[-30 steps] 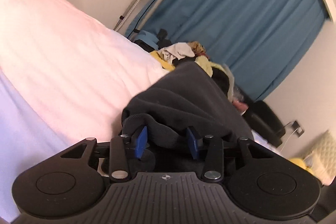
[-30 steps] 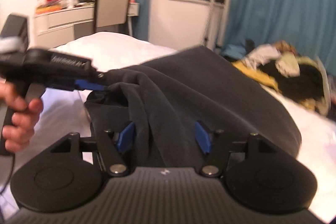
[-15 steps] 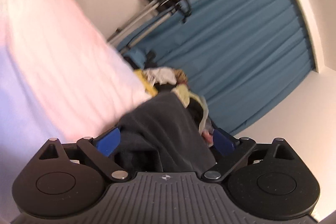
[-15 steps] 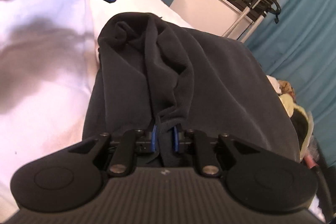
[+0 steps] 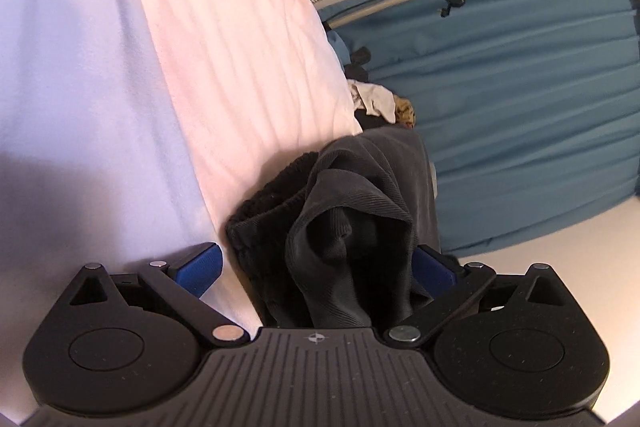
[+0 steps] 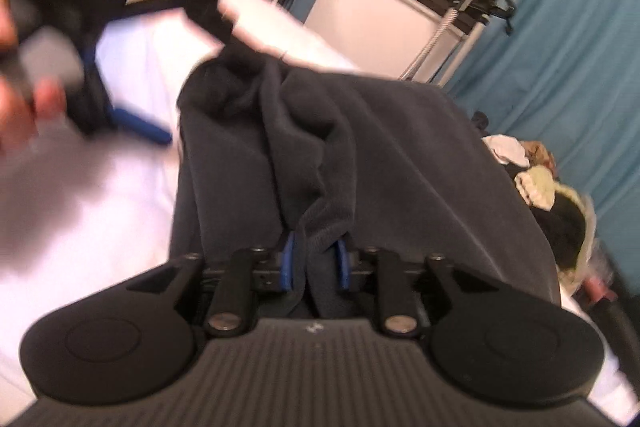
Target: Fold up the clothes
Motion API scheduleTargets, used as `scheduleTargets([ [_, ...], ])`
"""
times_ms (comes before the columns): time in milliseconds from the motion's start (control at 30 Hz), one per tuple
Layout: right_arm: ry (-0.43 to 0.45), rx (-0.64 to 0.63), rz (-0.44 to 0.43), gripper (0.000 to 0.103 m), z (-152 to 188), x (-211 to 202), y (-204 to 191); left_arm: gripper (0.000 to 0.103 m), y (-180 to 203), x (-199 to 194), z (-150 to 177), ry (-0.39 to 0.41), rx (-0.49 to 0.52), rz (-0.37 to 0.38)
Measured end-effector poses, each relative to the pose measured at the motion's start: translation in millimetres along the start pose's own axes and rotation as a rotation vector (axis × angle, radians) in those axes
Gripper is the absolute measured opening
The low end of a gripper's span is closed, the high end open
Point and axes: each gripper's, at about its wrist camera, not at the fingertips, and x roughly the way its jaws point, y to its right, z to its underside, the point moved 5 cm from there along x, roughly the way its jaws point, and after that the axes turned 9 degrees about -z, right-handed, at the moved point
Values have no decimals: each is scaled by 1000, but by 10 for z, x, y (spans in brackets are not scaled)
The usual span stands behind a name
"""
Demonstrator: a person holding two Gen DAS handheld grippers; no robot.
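- Spreading across the scene is the bed (image 5: 240, 39), its pale cover serving as my folding surface.
- On it lies the dark garment (image 6: 420, 163), bunched at the near end and flatter toward the far side, where the blue curtain (image 5: 520, 99) hangs.
- Far right on the bed sits a heap of other clothes (image 6: 536, 183), apparently waiting their turn.
- My left gripper (image 5: 316, 263) stands wide open, pads clear of the cloth; a rumpled fold of the garment rises between them, so I judge it has let go to take a new hold.
- My right gripper (image 6: 314, 263) has a ridge of the garment's ribbed edge between its pads, still touching them; its jaws are opening, so the hold is easing.
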Motion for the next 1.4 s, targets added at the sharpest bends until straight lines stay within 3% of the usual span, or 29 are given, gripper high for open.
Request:
scheduleTargets([
  [33, 34, 7, -10, 46, -36, -68, -6, 101, 13, -11, -8, 2, -6, 3],
  [67, 56, -8, -24, 52, -66, -116, -41, 101, 26, -23, -16, 3, -11, 6],
  [133, 92, -40, -52, 80, -125, -184, -115, 101, 52, -46, -32, 7, -23, 11],
  [200, 79, -101, -61, 97, -126, -97, -240, 101, 77, -58, -46, 7, -34, 18],
  [267, 50, -182, -58, 103, -95, 29, -384, 101, 97, -11, -44, -5, -34, 21],
  [333, -1, -283, -21, 103, 3, 150, -504, 101, 108, 4, -35, -13, -33, 21],
  [400, -25, -285, -8, 100, 34, 226, -487, 102, 135, 2, -32, -20, -35, 41],
  [467, -33, -158, -30, 82, 2, 251, -361, 103, 152, -4, -24, -29, -37, 59],
  [500, -37, -91, -40, 65, -13, 258, -296, 103, 164, 2, -18, -36, -35, 62],
  [533, -38, -24, -50, 56, -27, 248, -223, 103, 175, 9, -13, -42, -28, 63],
  [733, 41, 215, -57, 23, -165, 18, 129, 103, 241, 31, 52, -70, -5, 110],
  [833, 106, 296, -33, 21, -235, -154, 260, 103, 300, 63, 105, -56, 10, 161],
  [933, 104, 271, -37, 20, -254, -191, 239, 103, 378, 159, 138, -11, 57, 174],
  [1067, 50, 192, -55, 21, -186, -51, 25, 103, 433, 291, 92, 46, 98, 143],
  [1167, 29, 101, -49, 22, -175, 28, -81, 103, 358, 402, 47, 32, 63, 117],
  [1300, 21, 60, -48, 24, -185, 60, -106, 103, 407, 564, 7, 18, 118, 38],
  [1400, 19, 131, -103, 38, -188, 2, -12, 95, 430, 673, -37, 15, 160, 4],
])
